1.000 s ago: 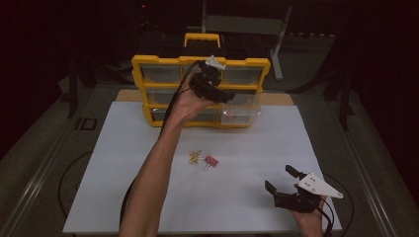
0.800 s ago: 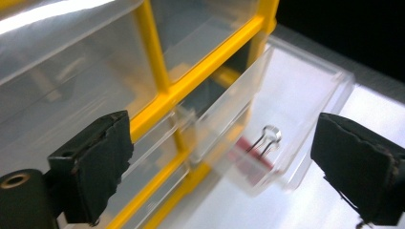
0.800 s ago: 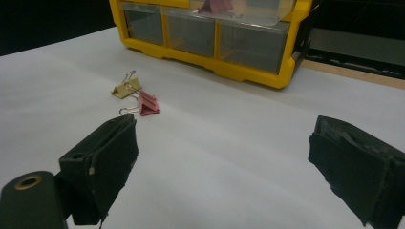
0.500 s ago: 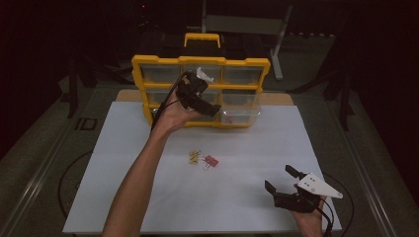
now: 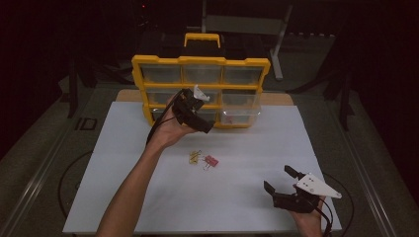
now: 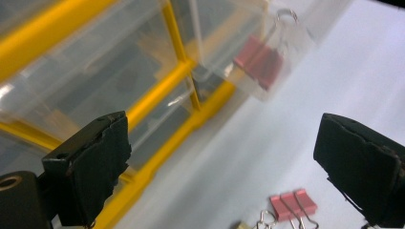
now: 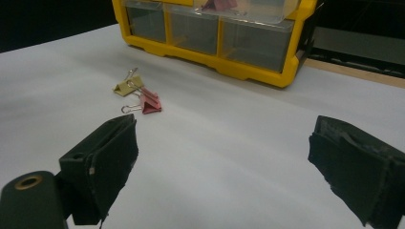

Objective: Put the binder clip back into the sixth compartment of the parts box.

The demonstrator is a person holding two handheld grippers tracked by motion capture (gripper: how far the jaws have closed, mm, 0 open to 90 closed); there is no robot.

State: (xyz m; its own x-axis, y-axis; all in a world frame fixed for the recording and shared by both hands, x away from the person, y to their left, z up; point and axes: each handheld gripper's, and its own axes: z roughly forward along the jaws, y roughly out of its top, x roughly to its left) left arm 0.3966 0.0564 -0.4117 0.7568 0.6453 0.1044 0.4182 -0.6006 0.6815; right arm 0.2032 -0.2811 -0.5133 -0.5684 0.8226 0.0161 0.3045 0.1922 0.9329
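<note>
The left tongs [image 5: 209, 129], wide and empty after opening, hang by the yellow organizer [image 5: 201, 61]; the 2 binder clips [image 5: 203, 159] lie just below them, far from the open right tongs [image 5: 280, 180].

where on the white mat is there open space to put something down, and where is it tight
Free: the mat's left stretch, from its left edge to the forearm, and the right stretch between the binder clips and the right tool. Tight: the strip before the yellow organizer, where its lower-right drawer sticks out and the left tool hovers open above the clips.
</note>
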